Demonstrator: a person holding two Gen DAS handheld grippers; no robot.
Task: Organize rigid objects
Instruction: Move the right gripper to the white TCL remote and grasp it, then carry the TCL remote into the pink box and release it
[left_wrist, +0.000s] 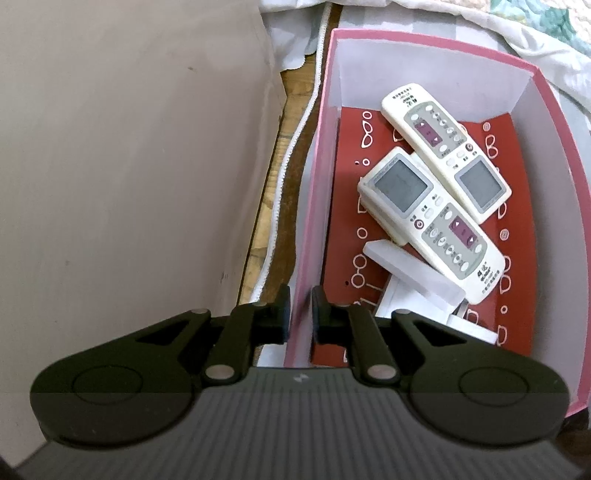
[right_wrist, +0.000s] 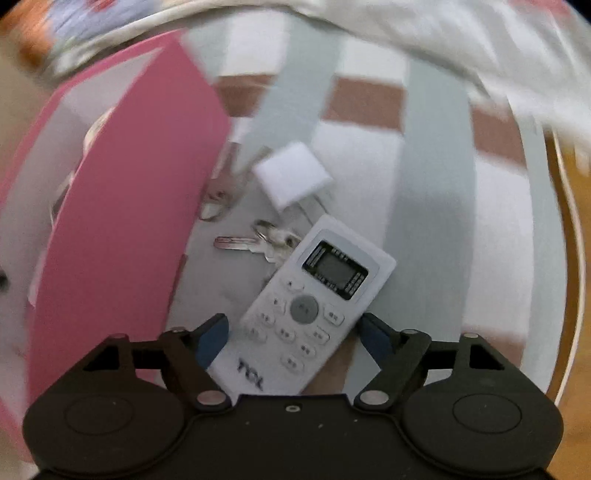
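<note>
My left gripper (left_wrist: 301, 312) is shut on the near left wall of a pink box (left_wrist: 546, 122) whose floor is red and patterned. Two cream remotes (left_wrist: 443, 147) (left_wrist: 432, 225) lie crossed inside the box, over a white block (left_wrist: 413, 273). In the right wrist view, a white TCL remote (right_wrist: 314, 306) lies face up on a striped cloth (right_wrist: 436, 221). My right gripper (right_wrist: 293, 332) stands open astride the remote's lower half, a blue pad on each side. The pink box (right_wrist: 129, 221) stands to the left there.
A bunch of keys (right_wrist: 258, 240), a white square block (right_wrist: 291, 177) and a small metal loop item (right_wrist: 216, 199) lie beyond the TCL remote. A beige panel (left_wrist: 129, 184) and a wooden strip (left_wrist: 273, 192) run left of the box. Crumpled bedding (left_wrist: 535, 33) lies behind.
</note>
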